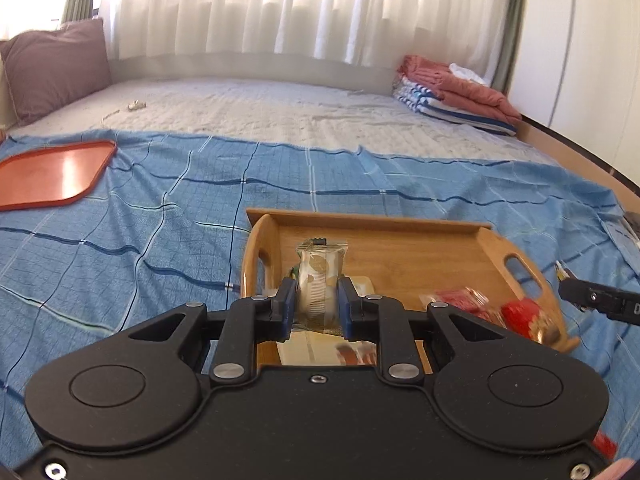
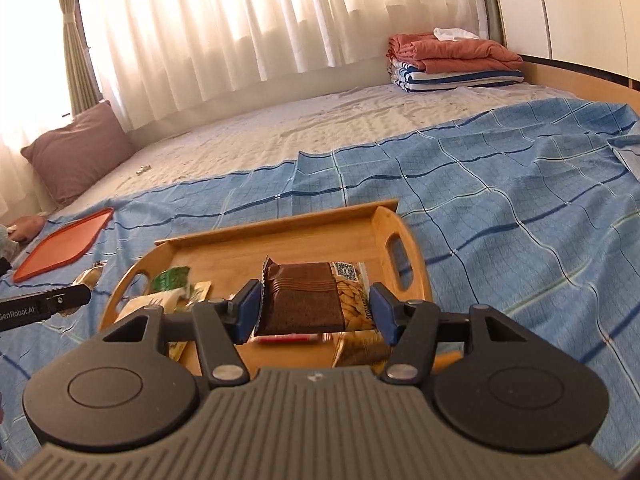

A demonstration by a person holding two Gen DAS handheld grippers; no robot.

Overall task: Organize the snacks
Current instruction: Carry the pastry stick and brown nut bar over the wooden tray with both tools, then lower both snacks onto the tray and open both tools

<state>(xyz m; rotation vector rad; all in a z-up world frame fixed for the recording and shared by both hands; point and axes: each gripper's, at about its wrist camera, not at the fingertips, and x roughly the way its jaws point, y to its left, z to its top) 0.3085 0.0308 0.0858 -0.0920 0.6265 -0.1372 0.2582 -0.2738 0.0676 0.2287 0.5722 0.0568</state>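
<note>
My left gripper (image 1: 318, 300) is shut on a clear-wrapped pale snack (image 1: 320, 272), which stands upright between the blue pads above the wooden tray (image 1: 400, 236). Red packets (image 1: 520, 312) lie blurred in the tray's near right corner. My right gripper (image 2: 316, 308) is shut on a brown packet with an almond picture (image 2: 304, 296), held flat over the same wooden tray (image 2: 280, 240). Green packets (image 2: 172, 280) lie at the tray's left end. Each gripper's fingers show at the edge of the other's view, the right one's fingers (image 1: 600, 300) and the left one's fingers (image 2: 60, 300).
An orange tray (image 1: 52, 172) lies to the left on the blue checked cloth (image 1: 160, 240), also seen as the orange tray (image 2: 64, 246). Further back on the bed are a purple pillow (image 1: 56, 68) and folded blankets (image 2: 452, 60). White curtains hang behind.
</note>
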